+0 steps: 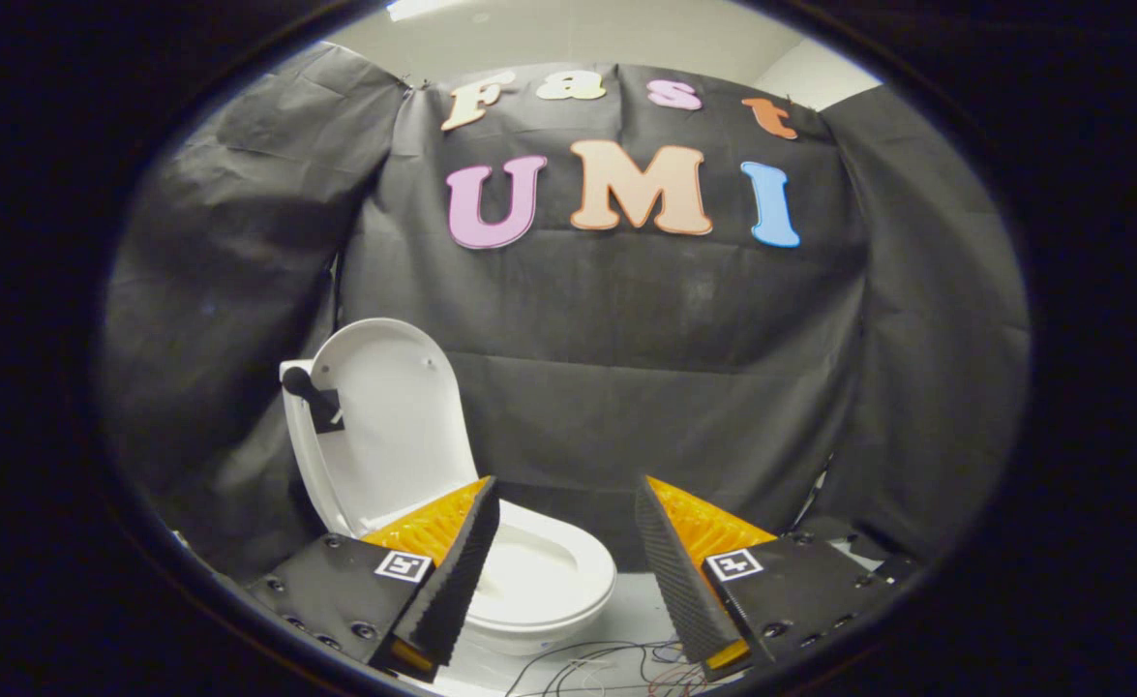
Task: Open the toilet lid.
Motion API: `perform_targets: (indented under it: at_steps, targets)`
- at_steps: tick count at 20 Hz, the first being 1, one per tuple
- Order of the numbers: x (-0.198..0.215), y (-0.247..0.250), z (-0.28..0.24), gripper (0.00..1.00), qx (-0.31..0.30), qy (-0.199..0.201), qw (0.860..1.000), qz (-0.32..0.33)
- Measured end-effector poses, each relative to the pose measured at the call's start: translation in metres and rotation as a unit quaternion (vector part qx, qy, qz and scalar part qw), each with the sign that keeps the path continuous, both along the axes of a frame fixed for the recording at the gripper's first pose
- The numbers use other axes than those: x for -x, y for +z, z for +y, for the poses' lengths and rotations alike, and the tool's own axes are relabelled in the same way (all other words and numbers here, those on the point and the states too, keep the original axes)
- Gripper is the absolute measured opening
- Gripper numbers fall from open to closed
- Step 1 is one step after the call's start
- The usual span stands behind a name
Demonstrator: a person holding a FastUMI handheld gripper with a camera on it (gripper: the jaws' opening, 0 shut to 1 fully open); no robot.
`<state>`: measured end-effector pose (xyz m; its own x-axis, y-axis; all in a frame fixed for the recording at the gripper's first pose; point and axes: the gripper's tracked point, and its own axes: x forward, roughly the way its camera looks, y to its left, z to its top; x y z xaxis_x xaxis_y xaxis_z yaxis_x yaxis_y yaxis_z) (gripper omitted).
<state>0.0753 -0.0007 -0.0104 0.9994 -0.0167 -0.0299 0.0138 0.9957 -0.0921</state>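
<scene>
A white toilet stands ahead of my fingers, a little to the left. Its lid [389,416] is raised upright, leaning back toward the booth's wall. A black knob handle [309,391] juts from the lid's left edge. The seat and bowl [547,573] lie exposed, partly hidden behind my left finger. My gripper [568,571] is open, its fingers wide apart with nothing between them. It sits back from the toilet and touches neither lid nor seat.
Black cloth walls close in behind and on both sides of the toilet. Thin loose wires [607,668] lie on the pale floor just below my fingers. More dark gear sits low at the right [858,547].
</scene>
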Motion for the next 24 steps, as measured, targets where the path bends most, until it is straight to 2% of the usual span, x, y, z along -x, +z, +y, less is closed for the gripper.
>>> perform_targets:
  at_steps: [5, 12, 24]
  targets:
    - [-0.003, -0.006, 0.0, 0.88, -0.005, 0.005, 1.0, 0.013]
    - [0.0, 0.007, 0.008, 0.88, -0.007, -0.001, 1.0, -0.021]
    - [-0.01, -0.014, 0.019, 0.87, 0.022, -0.009, 0.999, 0.022]
